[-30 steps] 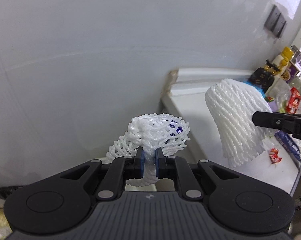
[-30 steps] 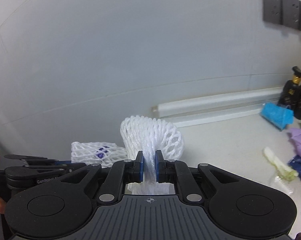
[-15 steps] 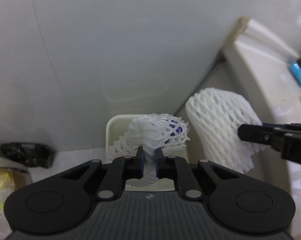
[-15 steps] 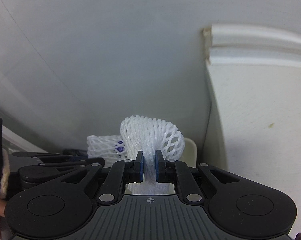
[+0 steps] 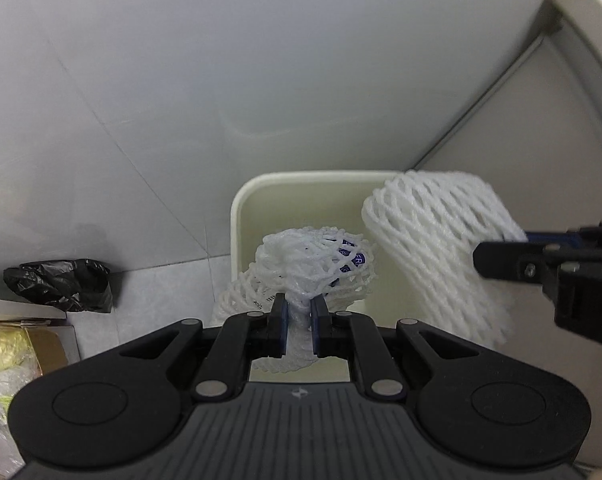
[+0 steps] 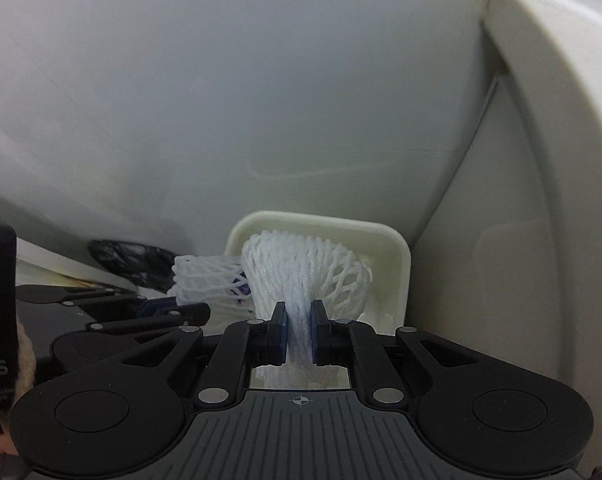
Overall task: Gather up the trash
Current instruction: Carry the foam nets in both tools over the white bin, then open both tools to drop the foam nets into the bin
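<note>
My left gripper [image 5: 299, 326] is shut on a white foam fruit net with blue labels [image 5: 313, 264] and holds it over the open cream trash bin [image 5: 237, 216]. My right gripper [image 6: 300, 330] is shut on a second plain white foam net [image 6: 301, 268], also above the bin [image 6: 401, 256]. In the left wrist view the right gripper [image 5: 513, 248] and its net [image 5: 441, 240] hang at the right, over the bin's right side. In the right wrist view the left gripper [image 6: 161, 306] and its net [image 6: 205, 280] sit at the left.
The bin stands on a tiled floor against a white wall, next to the side of a white counter [image 5: 573, 128]. A crumpled black bag [image 5: 61, 284] lies on the floor at the left, with a cardboard box [image 5: 41, 340] nearer to me.
Both grippers have tilted down from the counter top to above the bin, still holding their nets. The bin now fills more of both views.
</note>
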A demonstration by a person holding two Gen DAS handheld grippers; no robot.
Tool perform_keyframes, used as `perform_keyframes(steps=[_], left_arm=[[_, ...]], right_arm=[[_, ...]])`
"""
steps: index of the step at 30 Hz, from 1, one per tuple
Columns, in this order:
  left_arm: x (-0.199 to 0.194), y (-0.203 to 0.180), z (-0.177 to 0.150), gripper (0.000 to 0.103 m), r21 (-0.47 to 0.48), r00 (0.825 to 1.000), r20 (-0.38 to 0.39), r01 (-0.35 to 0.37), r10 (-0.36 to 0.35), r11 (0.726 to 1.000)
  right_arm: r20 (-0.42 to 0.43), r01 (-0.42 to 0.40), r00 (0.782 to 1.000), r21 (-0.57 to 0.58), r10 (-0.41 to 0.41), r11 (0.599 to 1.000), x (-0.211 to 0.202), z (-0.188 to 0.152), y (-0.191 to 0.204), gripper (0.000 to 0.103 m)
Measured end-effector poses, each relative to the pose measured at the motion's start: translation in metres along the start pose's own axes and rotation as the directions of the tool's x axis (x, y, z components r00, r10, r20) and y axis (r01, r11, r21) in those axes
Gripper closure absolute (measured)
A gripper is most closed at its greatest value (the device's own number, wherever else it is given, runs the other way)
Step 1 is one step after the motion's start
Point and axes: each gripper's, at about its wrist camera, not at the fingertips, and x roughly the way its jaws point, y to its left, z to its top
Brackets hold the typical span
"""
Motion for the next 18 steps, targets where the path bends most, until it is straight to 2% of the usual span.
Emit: perform_keyframes(steps=[7, 13, 15, 18], left_arm=[[0.025, 0.003, -0.002, 0.090, 0.017, 0.999, -0.052, 0.007, -0.006, 1.000], [0.030, 0.004, -0.012, 0.064, 0.051, 0.998, -0.064, -0.003, 0.006, 0.999], [0.030, 0.007, -0.017, 0.049, 0.050, 0.998, -0.064, 0.002, 0.001, 0.999], [0.027, 0.010, -0.022, 0.045, 0.052, 0.998, -0.065, 0.009, -0.006, 0.999]], right_arm=[[-0.041, 0.053, 0.998, -0.017, -0.053, 0.998, 0.032, 0.012, 0.010, 0.094], [-0.052, 0.076, 0.996, -0.039, -0.078, 0.996, 0.045, 0.016, 0.020, 0.094], [-0.054, 0.082, 0.995, -0.047, -0.084, 0.996, 0.048, 0.015, 0.019, 0.094], [-0.045, 0.077, 0.996, -0.050, -0.079, 0.996, 0.049, 0.011, 0.020, 0.093]])
